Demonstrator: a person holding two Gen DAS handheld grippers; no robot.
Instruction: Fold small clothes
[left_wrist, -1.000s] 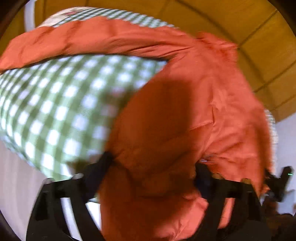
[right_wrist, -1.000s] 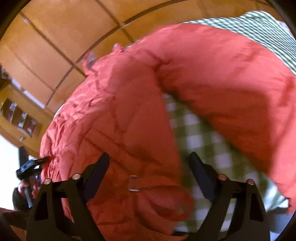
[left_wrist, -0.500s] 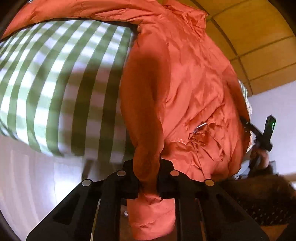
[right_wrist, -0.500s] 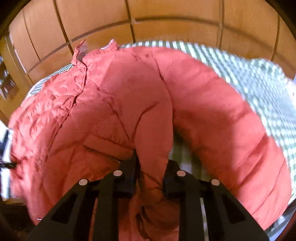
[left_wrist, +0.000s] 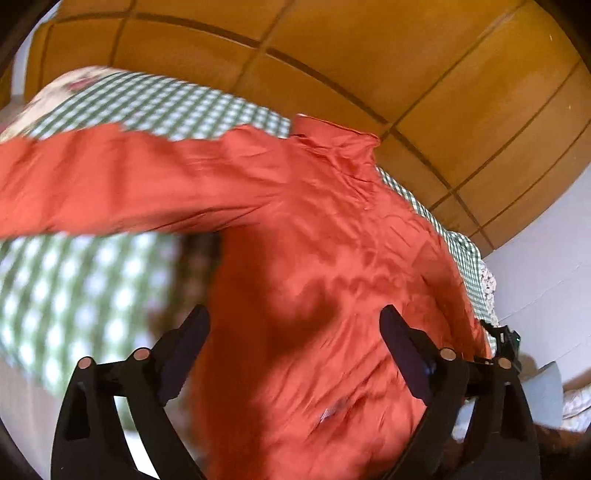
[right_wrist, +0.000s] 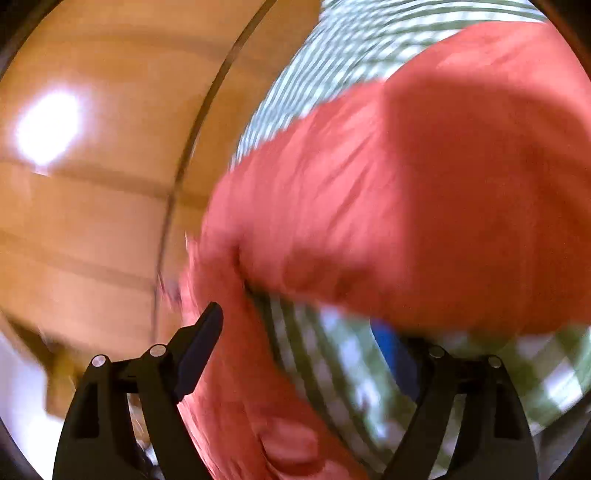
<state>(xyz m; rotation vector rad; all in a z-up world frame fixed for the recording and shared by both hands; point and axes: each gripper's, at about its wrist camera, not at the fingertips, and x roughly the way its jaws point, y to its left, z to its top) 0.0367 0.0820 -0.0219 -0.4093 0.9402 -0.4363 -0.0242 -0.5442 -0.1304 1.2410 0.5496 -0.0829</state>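
Note:
An orange-red puffy jacket lies spread on a green-and-white checked bedcover, one sleeve stretched out to the left. My left gripper hovers over the jacket's body, its jaws opening wide; fabric shows between the fingers, but the pads do not press it. In the blurred right wrist view the other sleeve crosses the picture. My right gripper is also opening, with the jacket's edge and checked bedcover between its fingers, nothing pinched. Its right fingertip is partly hidden by the sleeve.
A wooden panelled headboard rises behind the bed, and a white wall stands at the right. A floral pillow lies at the far left corner. The other gripper shows at the jacket's right edge.
Half a second ago both grippers were shut on folds of the jacket; both have now let go and opened. The left one drew back and up, while the right one swung sideways and rolled.

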